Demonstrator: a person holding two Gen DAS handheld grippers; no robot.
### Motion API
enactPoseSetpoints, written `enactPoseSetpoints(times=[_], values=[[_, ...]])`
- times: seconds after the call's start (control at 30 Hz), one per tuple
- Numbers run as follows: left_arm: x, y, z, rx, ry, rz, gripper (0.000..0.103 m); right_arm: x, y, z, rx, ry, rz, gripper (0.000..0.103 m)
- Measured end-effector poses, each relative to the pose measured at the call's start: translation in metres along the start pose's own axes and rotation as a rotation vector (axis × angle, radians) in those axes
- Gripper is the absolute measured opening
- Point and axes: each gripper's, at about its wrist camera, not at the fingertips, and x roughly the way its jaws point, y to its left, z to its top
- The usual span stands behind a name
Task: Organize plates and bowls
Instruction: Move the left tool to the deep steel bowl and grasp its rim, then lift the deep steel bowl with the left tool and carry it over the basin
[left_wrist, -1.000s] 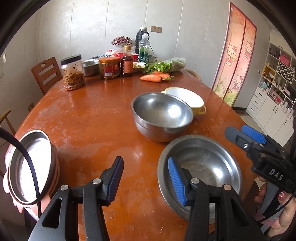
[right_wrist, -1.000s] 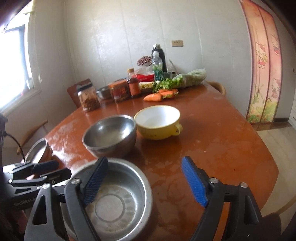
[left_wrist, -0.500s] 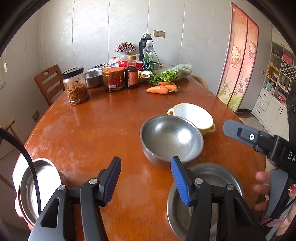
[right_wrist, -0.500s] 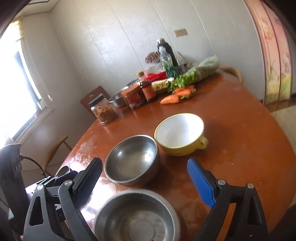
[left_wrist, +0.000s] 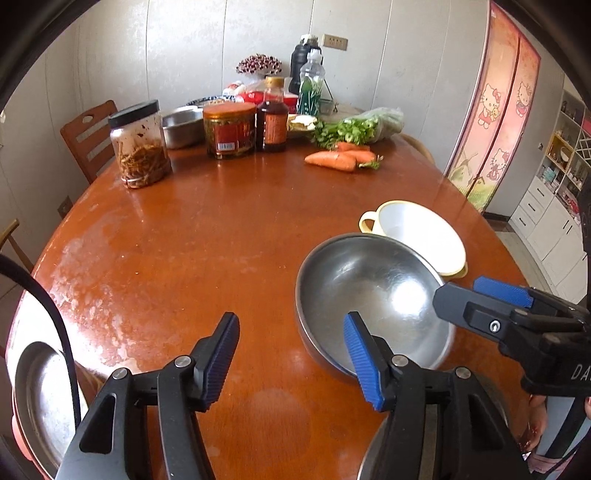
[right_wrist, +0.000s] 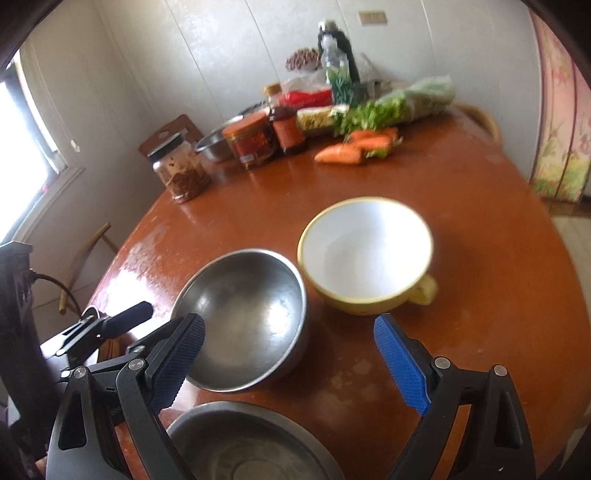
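While both grippers hover with fingers spread and empty, the deep round stainless-steel bowl sits on the glossy reddish-brown wooden table, just beside the yellow-rimmed white enamel bowl with a handle and just behind the wide shallow steel basin. The right gripper seems best placed to straddle the steel bowl's near rim, pinch firmly, lift level and nest it. The left gripper should stay clear.

Both hand-held grippers advanced toward steel bowl.
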Motion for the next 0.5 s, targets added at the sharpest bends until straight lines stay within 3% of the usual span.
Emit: enactPoseSetpoints(times=[0.23, 0.3, 0.4, 0.5], values=[[0.017, -0.002, -0.001, -0.01, 0.048, -0.005, 0.059, 0.021, -0.01, -0.001, 0.043, 0.056, 0.03, 0.089], [0.02, -0.001, -0.002, -0.022, 0.059, -0.019, 0.062, 0.025, -0.007, -0.002, -0.002, 0.068, 0.003, 0.065], [0.024, -0.001, -0.003, -0.033, 0.072, -0.013, 0.066, 0.033, -0.001, -0.007, -0.058, 0.099, 0.021, 0.043], [0.031, 0.0, -0.004, -0.053, 0.098, -0.006, 0.066, 0.033, 0.005, -0.01, -0.086, 0.083, 0.023, 0.038]])
